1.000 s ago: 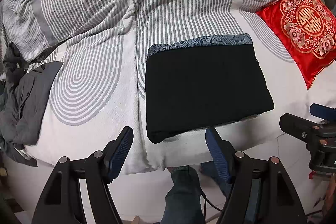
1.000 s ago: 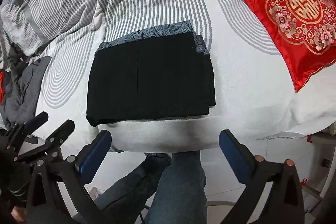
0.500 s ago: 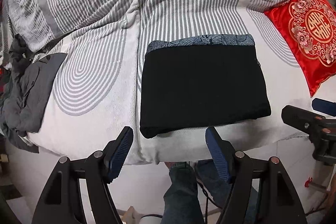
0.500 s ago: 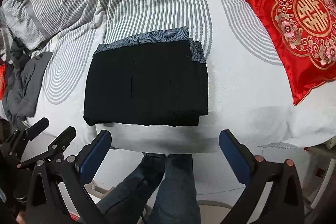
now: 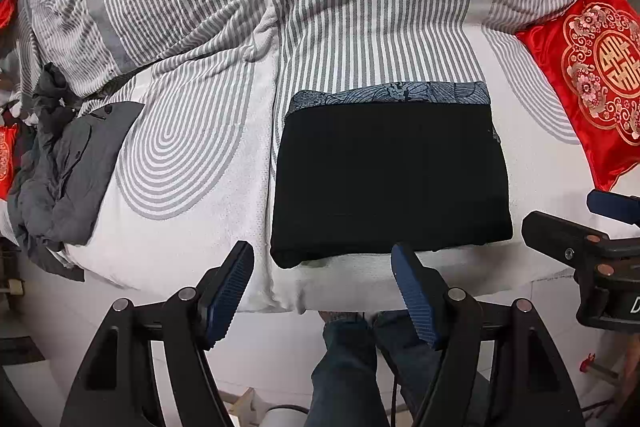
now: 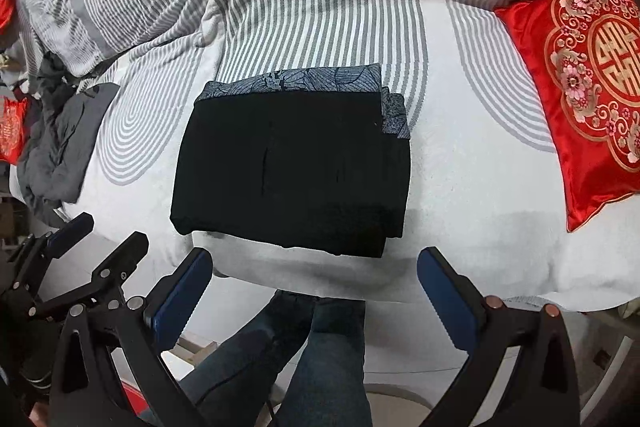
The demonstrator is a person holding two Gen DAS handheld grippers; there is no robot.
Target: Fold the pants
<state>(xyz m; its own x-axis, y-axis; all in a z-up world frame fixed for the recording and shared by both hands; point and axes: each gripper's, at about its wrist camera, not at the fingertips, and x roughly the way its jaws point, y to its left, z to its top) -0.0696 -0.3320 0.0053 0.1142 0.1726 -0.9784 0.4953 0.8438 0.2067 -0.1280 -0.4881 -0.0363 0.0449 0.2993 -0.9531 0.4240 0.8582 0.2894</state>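
Note:
The black pants (image 5: 388, 179) lie folded into a flat rectangle on the bed, with a blue-grey patterned band along the far edge; they also show in the right wrist view (image 6: 292, 167). My left gripper (image 5: 322, 263) is open and empty, held off the bed's near edge just short of the pants. My right gripper (image 6: 314, 267) is open wide and empty, also off the near edge in front of the pants. Each gripper shows at the side of the other's view.
A striped grey and white duvet (image 5: 360, 7) covers the bed. A red embroidered cushion (image 6: 592, 75) lies at the right. A heap of grey clothes (image 5: 60, 171) lies at the left edge. The person's jeans legs (image 6: 312, 355) stand below the bed edge.
Both grippers have drawn back and up from the bed, so the folded pants sit farther away in both views. The pants have not moved. Both stay open.

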